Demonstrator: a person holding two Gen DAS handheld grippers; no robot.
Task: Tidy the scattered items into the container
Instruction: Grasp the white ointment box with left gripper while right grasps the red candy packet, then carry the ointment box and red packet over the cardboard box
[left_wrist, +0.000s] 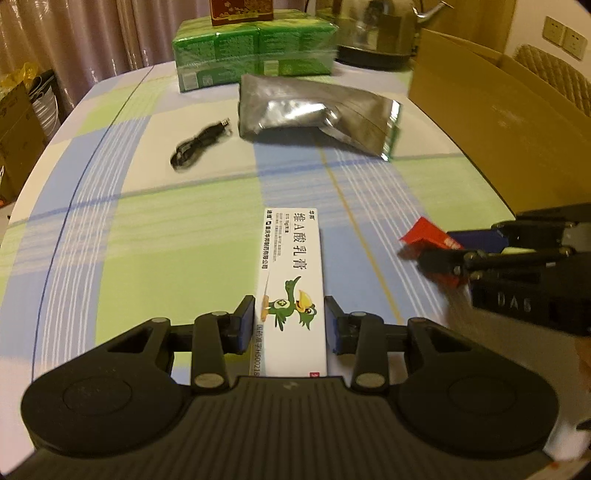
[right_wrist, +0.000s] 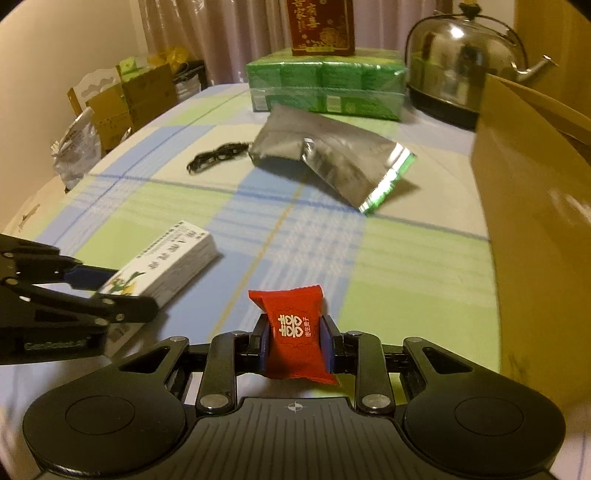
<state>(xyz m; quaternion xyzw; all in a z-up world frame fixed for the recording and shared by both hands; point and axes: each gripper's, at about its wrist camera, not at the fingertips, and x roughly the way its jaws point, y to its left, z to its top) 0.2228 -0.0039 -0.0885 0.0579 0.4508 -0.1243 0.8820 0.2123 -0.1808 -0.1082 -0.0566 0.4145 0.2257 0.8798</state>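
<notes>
My left gripper (left_wrist: 290, 319) is shut on a white ointment box (left_wrist: 291, 280) with a green bird on it, its far end over the checked tablecloth; the box also shows in the right wrist view (right_wrist: 166, 266). My right gripper (right_wrist: 295, 341) is shut on a red candy packet (right_wrist: 295, 332), which also shows in the left wrist view (left_wrist: 428, 236). A silver foil pouch (left_wrist: 314, 110) and a coiled black cable (left_wrist: 199, 146) lie further back on the table. The brown cardboard box (right_wrist: 535, 240) stands at the right.
A green shrink-wrapped pack (left_wrist: 255, 51) with a red box (right_wrist: 321, 26) on top and a steel kettle (right_wrist: 465, 66) stand at the back. Cartons and bags (right_wrist: 122, 99) sit beyond the table's left edge. The tablecloth (left_wrist: 166, 240) lies between the items.
</notes>
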